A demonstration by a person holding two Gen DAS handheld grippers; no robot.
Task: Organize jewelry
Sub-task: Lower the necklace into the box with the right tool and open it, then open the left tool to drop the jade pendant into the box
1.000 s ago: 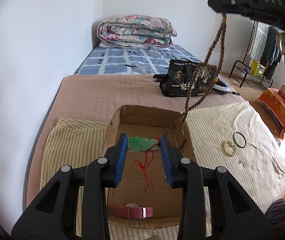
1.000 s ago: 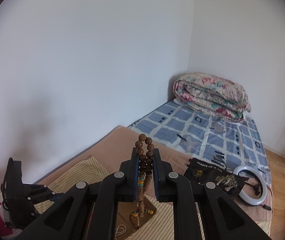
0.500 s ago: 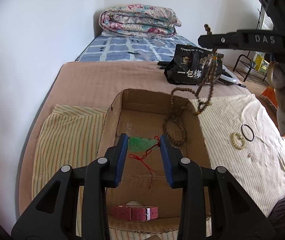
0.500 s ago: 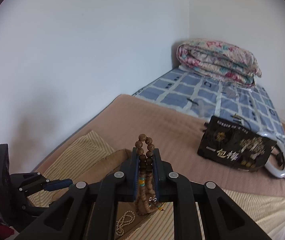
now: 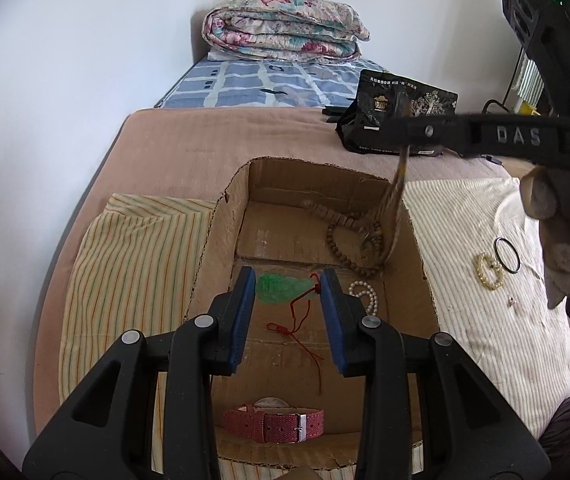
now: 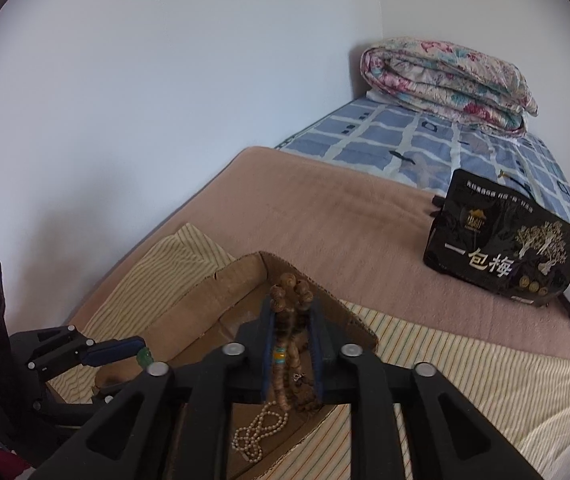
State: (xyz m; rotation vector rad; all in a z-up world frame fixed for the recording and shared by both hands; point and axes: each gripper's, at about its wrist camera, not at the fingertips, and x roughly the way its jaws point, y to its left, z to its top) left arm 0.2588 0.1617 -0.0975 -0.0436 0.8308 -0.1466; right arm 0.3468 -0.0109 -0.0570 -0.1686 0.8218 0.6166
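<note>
Hanging between the fingers of the right gripper (image 6: 289, 336), one long strand of brown wooden beads (image 6: 285, 354) runs down into the cardboard box (image 5: 221, 240); these fingers have just been opening, with a gap showing on either side of the strand, so they no longer pinch it, and its lower loops already lie coiled on the box floor at the far right corner. The left gripper (image 5: 287, 312) hovers over the middle of the box with its fingers spread part way and nothing between them; one green pendant (image 5: 281, 288) on a red cord lies on the floor below the gap. Box count: one bead strand, one pendant, one white pearl string (image 5: 365, 294) near the right wall, one pink-strapped watch (image 5: 275, 428) against the near wall. Outside, on the striped cloth (image 5: 465, 220) to the right: one pearl bracelet (image 5: 489, 272) touching one black ring (image 5: 507, 254), and one tiny item too small to identify. A gloved hand (image 5: 561, 240) holds the right gripper. The box's top is open, its walls ragged-edged; bare cardboard remains at the near left. One black bag (image 6: 501, 248) stands on the bed beyond, well apart.
</note>
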